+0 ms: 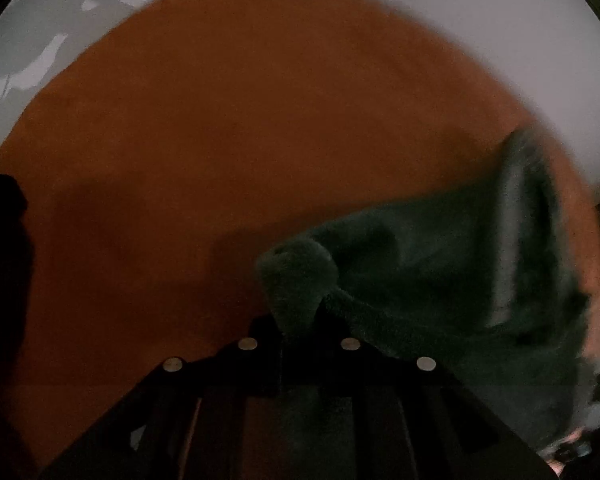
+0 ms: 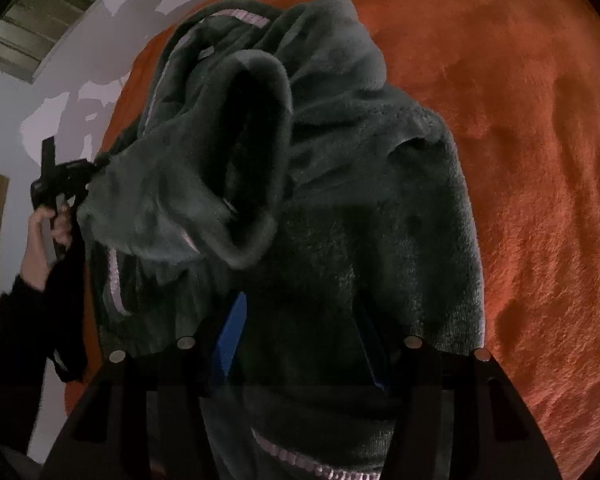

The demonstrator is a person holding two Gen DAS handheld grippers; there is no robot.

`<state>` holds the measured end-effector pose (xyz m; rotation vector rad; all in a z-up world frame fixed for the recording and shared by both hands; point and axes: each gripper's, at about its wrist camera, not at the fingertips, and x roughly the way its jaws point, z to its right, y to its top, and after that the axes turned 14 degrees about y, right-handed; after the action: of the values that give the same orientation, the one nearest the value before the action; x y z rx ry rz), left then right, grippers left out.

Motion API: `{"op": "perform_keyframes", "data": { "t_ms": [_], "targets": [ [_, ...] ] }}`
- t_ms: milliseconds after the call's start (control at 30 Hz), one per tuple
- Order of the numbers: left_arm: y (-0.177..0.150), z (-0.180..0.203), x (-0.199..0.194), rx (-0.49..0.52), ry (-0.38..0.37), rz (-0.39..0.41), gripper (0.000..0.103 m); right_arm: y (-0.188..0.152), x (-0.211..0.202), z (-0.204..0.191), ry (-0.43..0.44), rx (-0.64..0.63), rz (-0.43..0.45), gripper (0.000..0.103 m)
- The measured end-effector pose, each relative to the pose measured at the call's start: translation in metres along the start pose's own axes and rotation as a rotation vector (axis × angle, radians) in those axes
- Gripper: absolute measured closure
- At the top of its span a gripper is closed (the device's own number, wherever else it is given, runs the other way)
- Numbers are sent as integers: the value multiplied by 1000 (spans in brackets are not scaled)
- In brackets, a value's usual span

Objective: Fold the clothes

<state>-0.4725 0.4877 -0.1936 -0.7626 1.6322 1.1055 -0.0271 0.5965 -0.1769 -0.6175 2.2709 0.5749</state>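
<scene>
Green fleece jacket (image 2: 340, 208) pinched by left gripper (image 1: 300, 316), clamped in right gripper (image 2: 300, 340)

Dark green fleece jacket (image 2: 340, 208) with pale pink zipper tape (image 2: 114, 280), plain rust-orange blanket (image 2: 520, 140), white wall (image 1: 480, 20), blue pads on right gripper (image 2: 300, 344), black sleeve (image 2: 16, 320)

L wrist view is dim & smeared. The green fleece top (image 1: 440, 280) blurs toward the right edge, its pale trim just a streak. L tongs (image 1: 300, 320) have their tips buried in the fleece fold, so pad contact can't be seen. R tongs (image 2: 300, 340): fleece bulk covers the gap, can't tell if pinched. The orange blanket (image 2: 520, 160) is cut off by both pics' rims; what carries it is hidden. The hand (image 2: 44, 232) is partly behind fleece.
</scene>
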Motion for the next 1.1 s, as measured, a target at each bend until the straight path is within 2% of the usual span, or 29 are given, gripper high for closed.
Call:
{"op": "perform_keyframes", "data": {
  "t_ms": [67, 100, 167, 200, 233, 333, 367, 400, 433, 467, 533, 600, 667, 700, 733, 767, 867, 933, 967, 1067, 1100],
  "targets": [
    [-4, 10, 17, 60, 47, 3, 85, 1, 2, 2, -12, -3, -6, 48],
    [-6, 15, 14, 77, 64, 43, 82, 2, 2, 2, -11, 1, -7, 48],
    [-7, 5, 2, 59, 54, 62, 70, 3, 1, 2, -10, 6, -5, 48],
    [-6, -5, -4, 33, 45, 60, 57, 3, 1, 1, -8, 4, -5, 48],
    [-7, -16, -10, 6, 34, 58, 49, 3, -1, -2, -4, -3, -3, 48],
    [-39, -63, -45, -126, -28, 85, 48, 5, -7, -13, 20, -43, 10, 48],
    [-58, -72, -64, -134, -41, 113, 48, 6, -9, -17, 25, -58, 16, 48],
    [-78, -70, -81, -116, -37, 145, 45, 7, -9, -22, 27, -71, 22, 48],
    [-107, -57, -97, -72, -36, 163, 40, 8, -8, -27, 32, -81, 27, 48],
    [-136, -43, -113, -26, -35, 182, 38, 9, -7, -32, 41, -86, 29, 48],
    [-189, -29, -138, 119, 8, 228, 37, 11, -5, -37, 49, -96, 26, 48],
    [-215, 6, -134, 282, 94, 297, 37, 11, -1, -43, 51, -104, 21, 48],
    [-222, 24, -115, 325, 163, 294, 37, 10, 3, -47, 59, -104, 21, 48],
    [-222, 43, -110, 314, 173, 284, 37, 9, 5, -48, 63, -103, 21, 48],
    [-218, 39, -115, 298, 181, 283, 37, 8, 7, -50, 66, -103, 20, 48],
    [-211, 35, -109, 252, 227, 290, 37, 7, 10, -52, 69, -102, 18, 48],
    [-190, 2, -96, 44, 239, 247, 36, 0, 16, -56, 76, -104, 9, 48],
    [-194, -44, -83, -132, 118, 148, 32, -5, 17, -57, 81, -108, 1, 48],
    [-197, -56, -74, -158, 90, 120, 31, -6, 16, -56, 81, -112, -2, 48],
    [-198, -61, -74, -116, 110, 147, 31, -5, 8, -49, 65, -125, 2, 48],
    [-195, -70, -73, -159, 76, 118, 29, -2, 5, -46, 62, -122, 10, 48]
  ]
}}
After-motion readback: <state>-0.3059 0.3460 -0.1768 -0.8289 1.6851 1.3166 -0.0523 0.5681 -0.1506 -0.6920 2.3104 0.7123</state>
